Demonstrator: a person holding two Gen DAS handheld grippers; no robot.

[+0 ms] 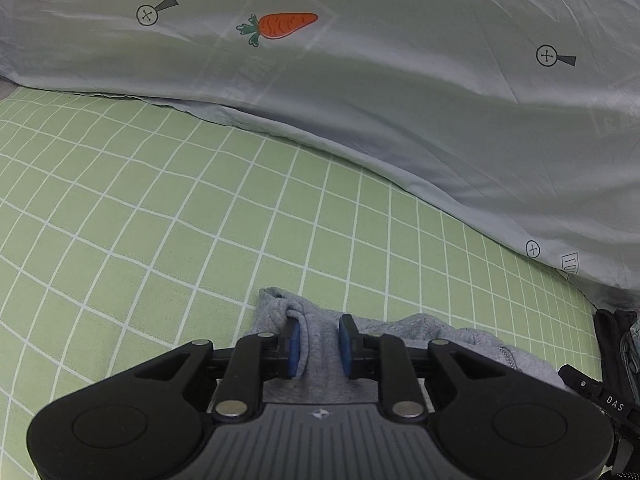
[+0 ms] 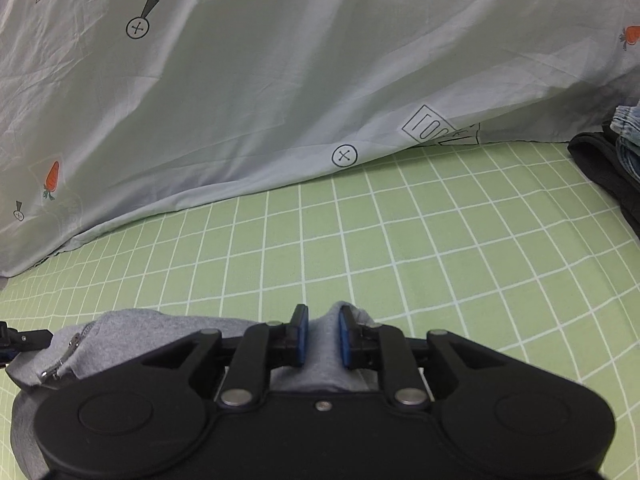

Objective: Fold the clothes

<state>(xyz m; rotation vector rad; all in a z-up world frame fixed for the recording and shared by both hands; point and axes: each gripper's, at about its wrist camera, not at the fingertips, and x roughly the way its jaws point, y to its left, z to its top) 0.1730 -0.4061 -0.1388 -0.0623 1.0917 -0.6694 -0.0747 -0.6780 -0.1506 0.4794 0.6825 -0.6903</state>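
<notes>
Both grippers, left (image 1: 319, 336) and right (image 2: 323, 330), stand with fingers parted, loosely straddling the soft, light, floppy grey hoodie (image 1: 452, 338) on the bed (image 1: 160, 220); you should pinch its thick edges.

Light is soft, even and rather dim, with a greenish-grey cast and no glare; the pale quilt (image 1: 400, 100) throws only a faint shadow along its edge onto the green checked sheet (image 1: 160, 200). Fisheye bending curves the grid lines strongly and darkens the corners. Focus looks fairly sharp, though perhaps slightly soft overall.
</notes>
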